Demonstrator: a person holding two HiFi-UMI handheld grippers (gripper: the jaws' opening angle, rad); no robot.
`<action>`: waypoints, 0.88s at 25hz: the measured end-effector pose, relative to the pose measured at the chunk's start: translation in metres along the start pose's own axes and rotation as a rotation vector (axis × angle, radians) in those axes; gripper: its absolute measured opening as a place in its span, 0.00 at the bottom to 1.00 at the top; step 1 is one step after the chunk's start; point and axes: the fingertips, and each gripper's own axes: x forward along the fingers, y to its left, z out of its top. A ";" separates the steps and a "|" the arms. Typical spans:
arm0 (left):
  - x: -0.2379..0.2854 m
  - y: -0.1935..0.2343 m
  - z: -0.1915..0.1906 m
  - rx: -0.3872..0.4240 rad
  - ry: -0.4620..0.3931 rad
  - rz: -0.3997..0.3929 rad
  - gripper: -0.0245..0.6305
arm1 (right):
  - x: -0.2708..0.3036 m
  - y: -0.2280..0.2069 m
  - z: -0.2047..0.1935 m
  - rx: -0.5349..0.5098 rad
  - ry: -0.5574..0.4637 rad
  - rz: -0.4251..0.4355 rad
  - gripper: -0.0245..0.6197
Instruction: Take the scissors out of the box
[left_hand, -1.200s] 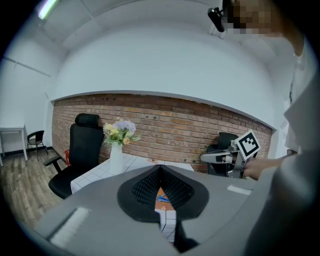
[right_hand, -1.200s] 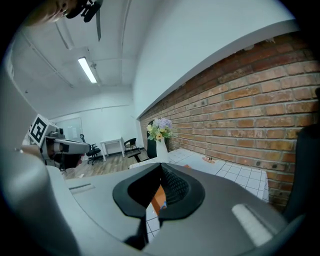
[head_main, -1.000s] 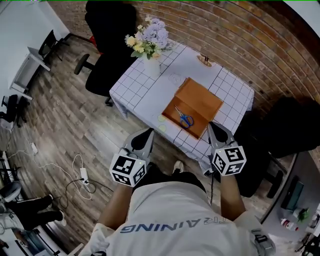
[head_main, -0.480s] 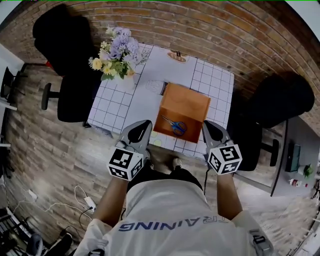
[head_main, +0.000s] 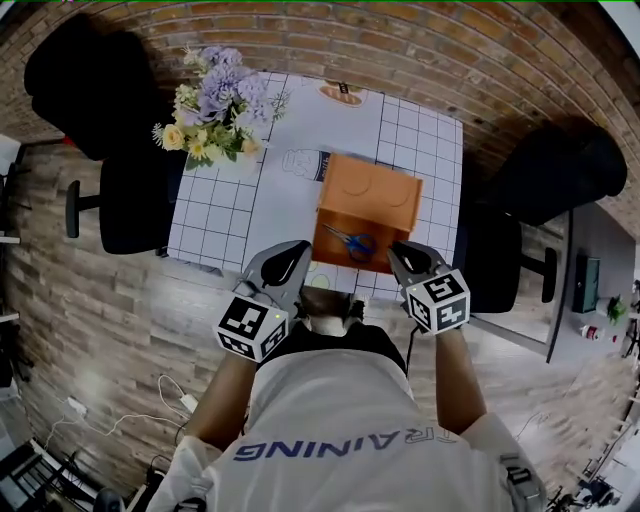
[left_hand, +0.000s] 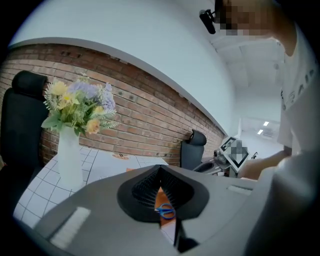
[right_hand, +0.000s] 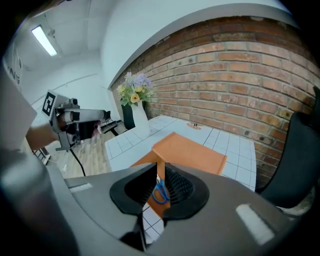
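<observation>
The orange box stands open on the white checked table. Blue-handled scissors lie inside it, near its front wall. My left gripper hangs at the table's near edge, left of the box, its jaws together and empty. My right gripper hovers over the box's front right corner. Its jaws are opening to a narrow slit, with nothing between them. In the left gripper view the scissors show past the gripper. In the right gripper view the scissors and box lie beyond the gripper.
A white vase of flowers stands at the table's left side, and a small dish at its far edge by the brick wall. Black office chairs stand left and right of the table. Wooden floor surrounds it.
The head view has swung to face the table squarely. Both grippers have come in to the near edge. The right one dropped toward the box's corner and its jaws parted slightly.
</observation>
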 end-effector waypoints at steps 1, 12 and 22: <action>0.000 0.000 -0.001 -0.003 0.005 0.008 0.04 | 0.007 0.001 -0.003 -0.010 0.028 0.018 0.15; -0.021 0.021 -0.026 -0.073 0.037 0.174 0.04 | 0.090 0.021 -0.049 -0.324 0.455 0.209 0.27; -0.038 0.042 -0.038 -0.111 0.049 0.250 0.04 | 0.129 0.013 -0.108 -0.470 0.759 0.174 0.28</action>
